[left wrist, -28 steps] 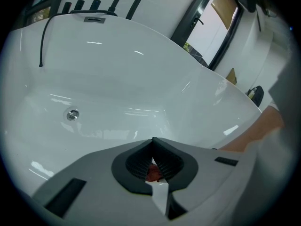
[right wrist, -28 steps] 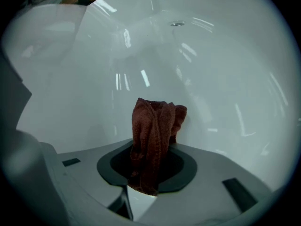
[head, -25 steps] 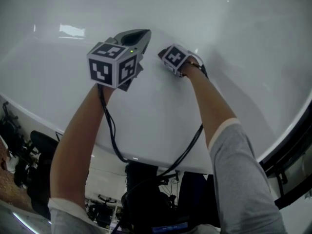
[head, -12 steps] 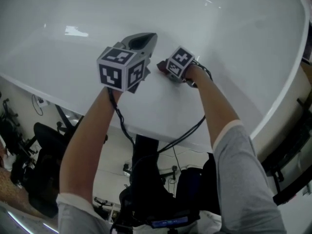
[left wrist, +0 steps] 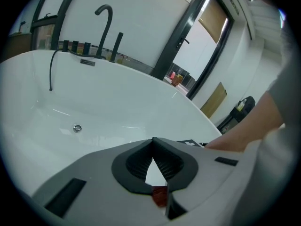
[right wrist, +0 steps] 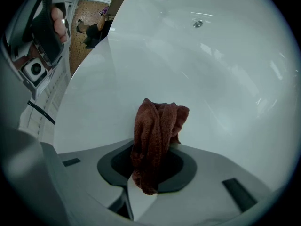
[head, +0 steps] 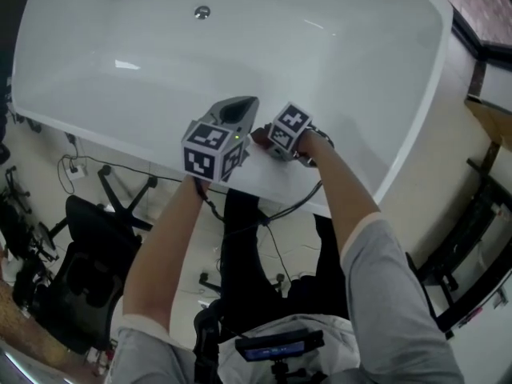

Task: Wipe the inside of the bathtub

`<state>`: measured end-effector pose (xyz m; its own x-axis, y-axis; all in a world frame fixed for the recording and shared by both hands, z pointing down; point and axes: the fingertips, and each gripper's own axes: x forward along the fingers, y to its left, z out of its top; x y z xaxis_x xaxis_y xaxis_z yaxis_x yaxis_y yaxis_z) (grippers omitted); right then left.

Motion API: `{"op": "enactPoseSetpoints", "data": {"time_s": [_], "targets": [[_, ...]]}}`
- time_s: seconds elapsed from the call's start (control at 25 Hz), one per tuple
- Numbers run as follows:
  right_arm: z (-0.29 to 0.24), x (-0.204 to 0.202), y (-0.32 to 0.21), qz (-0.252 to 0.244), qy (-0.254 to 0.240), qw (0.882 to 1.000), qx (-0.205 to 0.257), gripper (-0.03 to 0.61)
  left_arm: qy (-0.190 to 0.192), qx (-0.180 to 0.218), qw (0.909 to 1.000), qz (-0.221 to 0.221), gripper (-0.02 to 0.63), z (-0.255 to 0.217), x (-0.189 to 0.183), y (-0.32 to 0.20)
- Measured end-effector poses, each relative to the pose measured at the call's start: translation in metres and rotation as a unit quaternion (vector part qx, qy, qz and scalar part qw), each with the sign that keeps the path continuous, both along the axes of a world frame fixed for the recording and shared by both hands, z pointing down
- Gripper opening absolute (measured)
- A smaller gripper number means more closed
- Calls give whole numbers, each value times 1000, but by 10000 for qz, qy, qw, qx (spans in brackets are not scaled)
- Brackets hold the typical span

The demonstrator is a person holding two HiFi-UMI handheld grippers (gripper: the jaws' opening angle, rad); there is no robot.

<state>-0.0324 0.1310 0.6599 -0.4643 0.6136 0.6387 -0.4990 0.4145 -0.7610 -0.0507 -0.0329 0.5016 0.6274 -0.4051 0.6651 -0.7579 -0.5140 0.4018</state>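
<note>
The white bathtub [head: 344, 62] lies below me, its drain [head: 202, 11] toward the far side. My right gripper [right wrist: 153, 149] is shut on a red-brown cloth [right wrist: 157, 126], which bunches up out of the jaws over the tub's sloping inner wall [right wrist: 211, 93]. In the head view only a scrap of the cloth [head: 260, 138] shows beside the right gripper's marker cube [head: 288, 130], near the tub's near rim. My left gripper [head: 242, 104] hovers just left of it, shut with nothing held; its tips [left wrist: 153, 141] meet over the basin, and the drain [left wrist: 77, 128] lies ahead.
A black faucet [left wrist: 104, 22] and fittings stand on the tub's far rim. A black office chair [head: 88, 270] and cables [head: 272, 214] sit on the floor at the near side. A black-framed door [left wrist: 186, 36] rises behind the tub. A dark frame [head: 472, 238] stands at right.
The head view has drawn back, so the whole tub now shows and looks smaller. Both grippers have come back toward the near rim, still side by side. The cloth stays in the right gripper.
</note>
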Motion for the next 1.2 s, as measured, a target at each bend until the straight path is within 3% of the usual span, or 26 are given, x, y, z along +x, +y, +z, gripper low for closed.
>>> {"op": "enactPoseSetpoints", "data": {"time_s": [0.56,0.92,1.2], "targets": [[-77,3,22,513,-109,9986,52,109,83,-29,9984,-558,8,-58,-24,42],[-121,12,37,549,38,9981,260,109,1,184,9991,-381,8,-112,-34,62],[-173,21,43,1446,-155,9891,212,110,33,526,9985,-158,8,-169,-49,60]]}}
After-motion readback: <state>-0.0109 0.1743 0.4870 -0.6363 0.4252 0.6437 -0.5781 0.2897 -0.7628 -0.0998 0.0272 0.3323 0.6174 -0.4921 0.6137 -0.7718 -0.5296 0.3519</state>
